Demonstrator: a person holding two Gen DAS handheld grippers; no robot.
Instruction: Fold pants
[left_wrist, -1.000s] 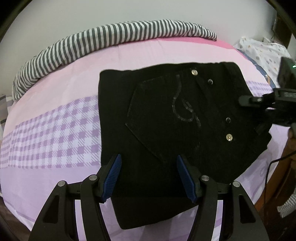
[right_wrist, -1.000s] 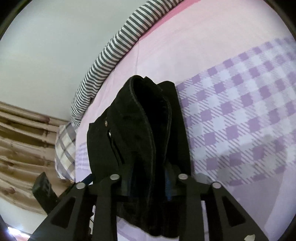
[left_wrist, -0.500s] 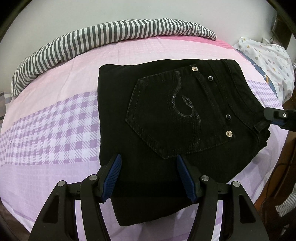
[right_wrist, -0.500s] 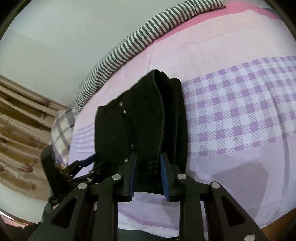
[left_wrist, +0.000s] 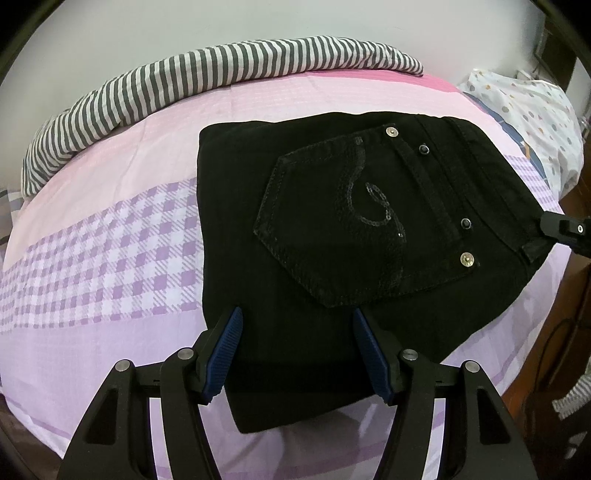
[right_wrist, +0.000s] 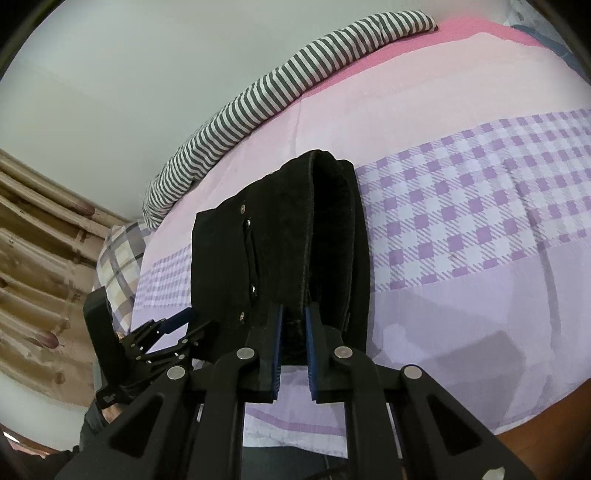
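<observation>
Black folded pants (left_wrist: 332, 240) lie on the bed, back pocket with a sequin swirl facing up. My left gripper (left_wrist: 297, 332) is open, its blue pads spread over the near edge of the pants, holding nothing. My right gripper (right_wrist: 293, 328) is shut on the waistband end of the pants (right_wrist: 280, 236). The right gripper's tip shows in the left wrist view (left_wrist: 565, 229) at the pants' right edge. The left gripper shows in the right wrist view (right_wrist: 166, 332) at lower left.
The bed (left_wrist: 92, 266) has a pink and purple checked sheet. A grey-striped blanket (left_wrist: 184, 85) lies rolled along the far side by the wall. A spotted white pillow (left_wrist: 524, 110) is at the far right. A plaid pillow (right_wrist: 118, 258) and wooden headboard (right_wrist: 33, 258) are left.
The right gripper has lowered the waistband end of the pants onto the bed and its jaws have narrowed on the fabric. The left gripper has stayed open in place.
</observation>
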